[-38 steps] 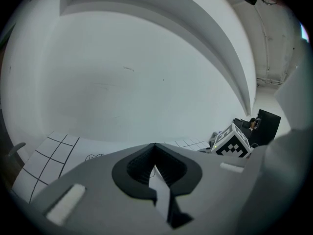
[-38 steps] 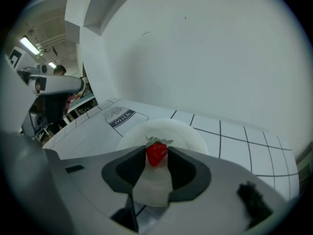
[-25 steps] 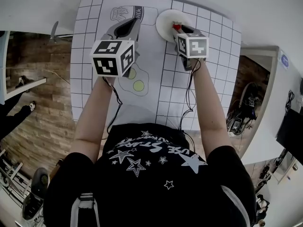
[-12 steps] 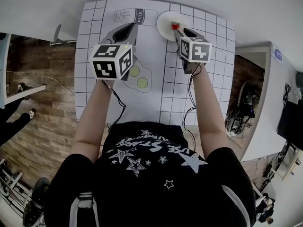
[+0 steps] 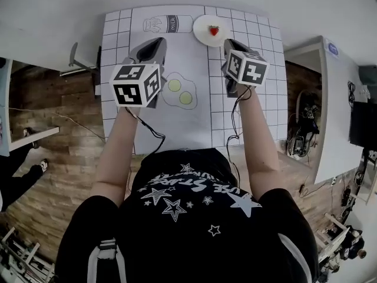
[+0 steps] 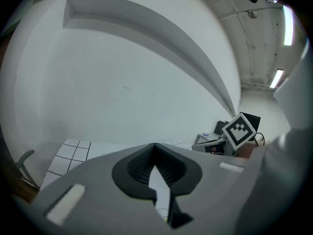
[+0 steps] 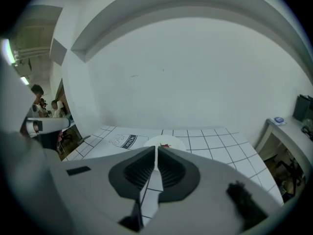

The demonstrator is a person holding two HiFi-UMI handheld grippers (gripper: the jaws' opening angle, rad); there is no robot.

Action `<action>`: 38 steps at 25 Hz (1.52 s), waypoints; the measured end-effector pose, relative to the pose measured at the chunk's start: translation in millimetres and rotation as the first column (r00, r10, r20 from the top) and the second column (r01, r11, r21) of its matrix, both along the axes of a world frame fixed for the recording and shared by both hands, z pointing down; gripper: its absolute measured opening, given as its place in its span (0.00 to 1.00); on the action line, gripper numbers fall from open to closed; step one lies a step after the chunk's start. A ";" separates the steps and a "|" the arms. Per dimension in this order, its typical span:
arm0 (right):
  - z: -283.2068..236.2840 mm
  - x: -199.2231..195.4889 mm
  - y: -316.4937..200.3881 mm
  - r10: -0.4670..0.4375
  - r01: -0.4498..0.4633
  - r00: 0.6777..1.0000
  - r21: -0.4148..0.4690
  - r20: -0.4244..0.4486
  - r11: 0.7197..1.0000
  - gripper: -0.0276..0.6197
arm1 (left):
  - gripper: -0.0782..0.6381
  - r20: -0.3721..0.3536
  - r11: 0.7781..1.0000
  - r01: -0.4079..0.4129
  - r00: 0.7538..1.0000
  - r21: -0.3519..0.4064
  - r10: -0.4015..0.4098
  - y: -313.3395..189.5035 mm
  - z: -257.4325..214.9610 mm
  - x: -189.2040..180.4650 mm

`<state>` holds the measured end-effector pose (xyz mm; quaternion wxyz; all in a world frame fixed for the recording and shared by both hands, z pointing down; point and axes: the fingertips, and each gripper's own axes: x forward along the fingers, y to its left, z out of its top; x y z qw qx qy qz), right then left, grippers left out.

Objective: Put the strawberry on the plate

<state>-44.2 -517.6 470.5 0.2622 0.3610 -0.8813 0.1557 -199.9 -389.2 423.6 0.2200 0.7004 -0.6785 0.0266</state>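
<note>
The red strawberry (image 5: 213,30) lies on the small white plate (image 5: 201,25) at the far edge of the gridded mat; in the right gripper view the strawberry (image 7: 166,145) shows on the plate (image 7: 177,142) just past the jaw tips. My right gripper (image 5: 227,42) hovers a little nearer than the plate and to its right, apart from it. Its jaws are closing, nearly together, with nothing between them. My left gripper (image 5: 154,43) is raised over the mat's left half, shut and empty.
The table mat (image 5: 118,34) carries printed pictures: a milk bottle (image 5: 168,23) beside the plate and two fried eggs (image 5: 180,92) in the middle. A white wall rises behind the table. A white side desk (image 5: 330,81) stands at the right.
My right gripper has drawn back from the plate toward the person. The strawberry, at its tips before, now lies alone on the plate. The left gripper stays raised.
</note>
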 end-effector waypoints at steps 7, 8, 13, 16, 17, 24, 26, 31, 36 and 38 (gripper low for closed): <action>-9.3 27.5 49.4 0.037 -0.036 0.999 -0.016 0.030 0.999 0.06 | 0.12 -0.036 0.997 -0.079 0.996 0.007 0.079 11.2 4.8 13.6; -9.6 29.2 53.9 0.031 -0.030 0.999 -0.018 0.027 0.999 0.06 | 0.12 -0.036 0.996 -0.087 0.996 0.010 0.087 12.2 3.2 16.7; -21.5 30.9 65.5 0.003 -0.003 0.999 -0.007 0.054 1.000 0.06 | 0.12 -0.013 0.993 -0.112 0.994 0.027 0.112 25.4 -8.6 32.9; -31.3 23.8 75.3 -0.046 0.046 0.996 0.003 0.074 0.999 0.06 | 0.12 0.005 0.995 -0.092 0.996 0.028 0.092 40.4 -15.1 37.3; -34.3 22.1 79.0 -0.064 0.064 0.995 0.008 0.080 0.998 0.06 | 0.12 0.011 0.996 -0.081 0.997 0.028 0.081 45.5 -17.5 38.9; -42.2 34.1 118.4 -0.155 0.156 0.980 0.001 0.123 0.988 0.06 | 0.12 0.039 1.000 -0.019 0.999 0.018 0.018 89.8 -23.5 67.5; -44.3 45.9 128.2 -0.173 0.174 0.976 0.002 0.131 0.985 0.06 | 0.12 0.036 1.000 -0.002 0.999 0.022 0.001 100.8 -26.4 80.6; -58.6 78.0 151.3 -0.220 0.217 0.965 0.036 0.143 0.976 0.06 | 0.12 0.054 0.999 0.014 0.998 0.039 -0.016 129.3 -34.4 120.3; -73.3 109.1 172.4 -0.239 0.232 0.957 0.061 0.166 0.971 0.06 | 0.12 0.079 0.998 0.032 0.996 0.056 -0.036 159.6 -44.7 156.0; -77.9 116.1 181.5 -0.255 0.246 0.950 0.072 0.177 0.967 0.06 | 0.12 0.090 0.997 0.047 0.994 0.069 -0.053 171.7 -50.8 164.9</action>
